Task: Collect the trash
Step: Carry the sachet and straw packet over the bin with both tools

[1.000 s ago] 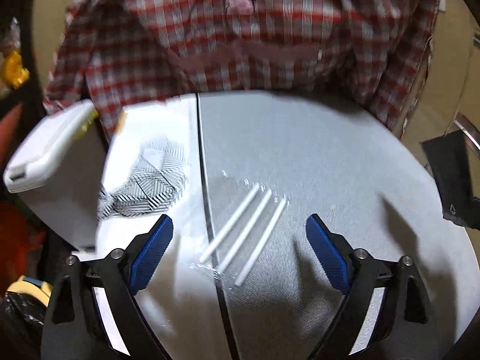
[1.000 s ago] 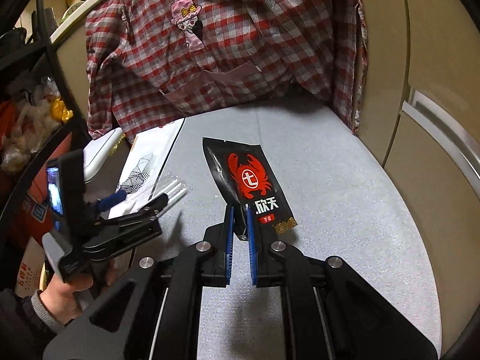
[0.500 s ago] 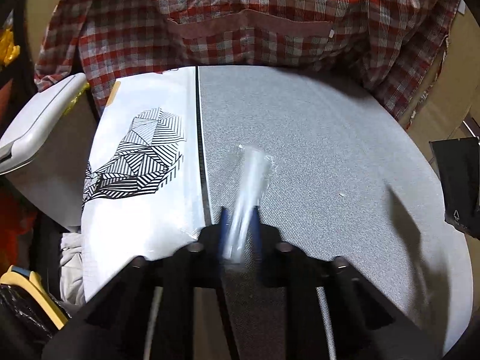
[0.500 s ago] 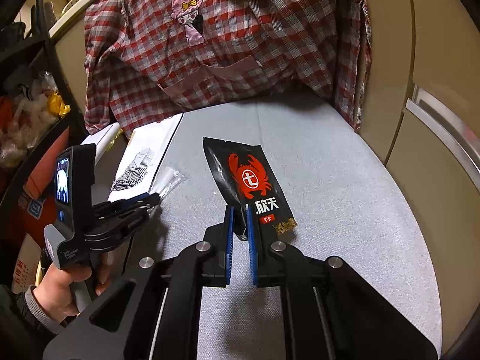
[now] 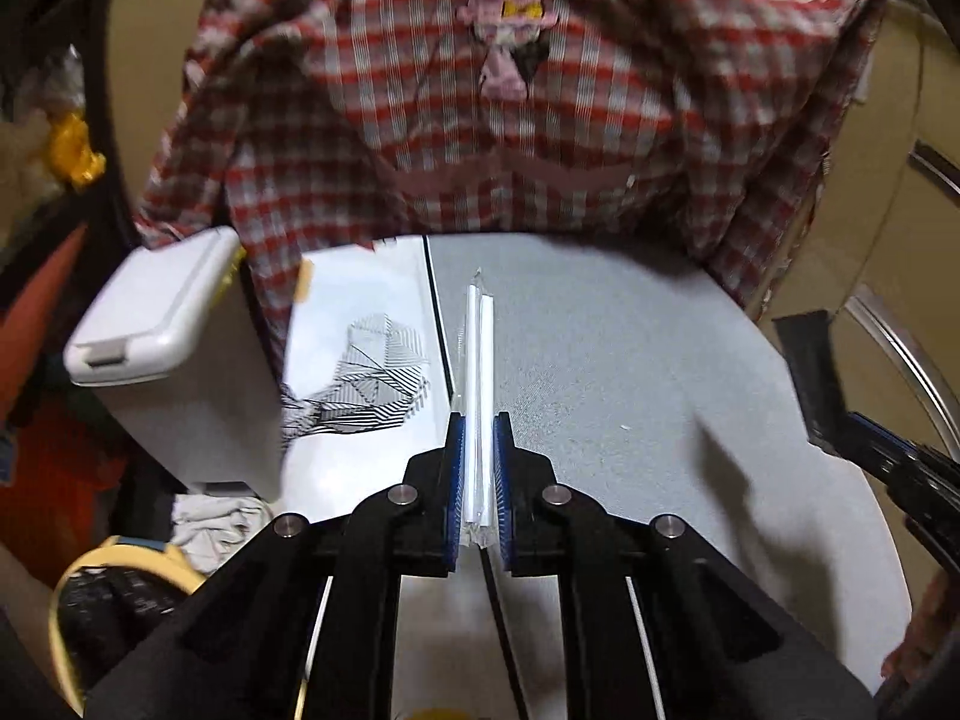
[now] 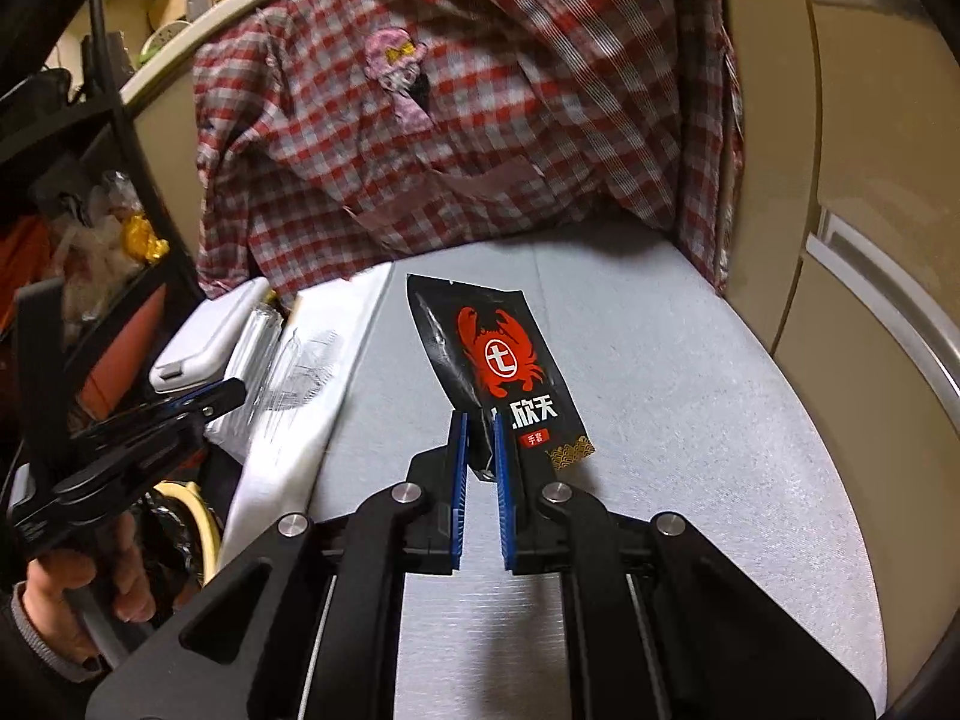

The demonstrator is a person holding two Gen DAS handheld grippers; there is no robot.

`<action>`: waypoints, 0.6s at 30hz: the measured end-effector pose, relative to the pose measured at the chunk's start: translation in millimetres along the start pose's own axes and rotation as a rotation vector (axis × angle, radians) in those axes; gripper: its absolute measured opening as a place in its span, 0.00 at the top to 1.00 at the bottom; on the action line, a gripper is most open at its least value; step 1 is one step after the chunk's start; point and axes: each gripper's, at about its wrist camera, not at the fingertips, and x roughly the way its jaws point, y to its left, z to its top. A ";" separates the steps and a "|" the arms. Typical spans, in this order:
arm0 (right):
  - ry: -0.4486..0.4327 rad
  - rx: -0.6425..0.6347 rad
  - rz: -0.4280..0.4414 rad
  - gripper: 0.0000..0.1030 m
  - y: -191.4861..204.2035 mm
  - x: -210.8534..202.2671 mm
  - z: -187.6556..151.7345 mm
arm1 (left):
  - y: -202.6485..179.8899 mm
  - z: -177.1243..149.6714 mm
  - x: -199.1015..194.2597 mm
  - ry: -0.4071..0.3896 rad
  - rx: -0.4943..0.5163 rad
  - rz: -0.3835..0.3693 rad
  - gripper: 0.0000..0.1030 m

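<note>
left gripper [image 5: 478, 468] jaws pinching clear straw packet [image 5: 478, 360]; right gripper [image 6: 480, 456] jaws pinching black crab wrapper [image 6: 498, 354], both above grey table [image 6: 690, 390].

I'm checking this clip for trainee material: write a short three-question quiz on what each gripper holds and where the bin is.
1. True or false: the left gripper is shut on a clear packet of white sticks.
2. What does the right gripper hold?
A. paper sheet
B. black crab-logo packet
C. nothing
3. Fill in: the white lidded bin stands off the table's ___ edge.

Key: 1 true; 2 B; 3 left.
</note>
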 end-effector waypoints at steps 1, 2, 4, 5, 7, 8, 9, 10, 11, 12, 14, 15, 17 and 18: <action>-0.006 -0.005 0.008 0.91 2.8 -3.2 1.0 | 0.9 -0.5 -11.2 -0.008 0.002 0.003 0.91; -0.011 -0.010 0.015 0.91 6.0 -6.3 1.5 | 2.0 -1.7 -21.7 -0.016 -0.001 0.008 0.91; -0.020 -0.024 0.029 0.91 14.2 -12.4 1.9 | 5.3 -5.9 -40.0 -0.025 -0.006 0.015 0.91; -0.025 -0.032 0.037 0.91 19.3 -15.9 1.7 | 7.3 -8.4 -51.5 -0.032 -0.007 0.024 0.91; -0.032 -0.047 0.054 0.91 30.3 -22.4 0.6 | 10.2 -11.9 -67.9 -0.043 -0.006 0.039 0.91; -0.034 -0.057 0.063 0.91 35.9 -25.2 0.0 | 12.2 -14.0 -78.2 -0.050 -0.008 0.046 0.91; -0.037 -0.072 0.076 0.91 44.0 -29.0 -1.2 | 12.8 -14.8 -84.6 -0.055 -0.008 0.051 0.91; -0.038 -0.085 0.085 0.91 50.5 -32.0 -2.5 | 15.4 -17.4 -96.6 -0.065 -0.008 0.062 0.91; -0.038 -0.096 0.093 0.91 56.7 -34.1 -3.6 | 17.3 -18.9 -104.2 -0.071 -0.009 0.070 0.91; -0.037 -0.111 0.104 0.91 64.7 -36.8 -5.0 | 18.6 -20.4 -110.3 -0.076 -0.011 0.076 0.91; -0.038 -0.131 0.121 0.91 78.0 -42.2 -8.0 | 25.1 -25.3 -127.9 -0.088 -0.018 0.092 0.91; -0.040 -0.141 0.137 0.91 86.9 -45.8 -10.4 | 27.5 -27.1 -133.0 -0.092 -0.023 0.098 0.91; -0.039 -0.152 0.160 0.91 99.2 -50.4 -14.7 | 36.4 -33.2 -148.0 -0.097 -0.033 0.117 0.91; -0.036 -0.163 0.175 0.91 107.9 -53.0 -18.2 | 39.6 -36.0 -152.8 -0.100 -0.036 0.127 0.91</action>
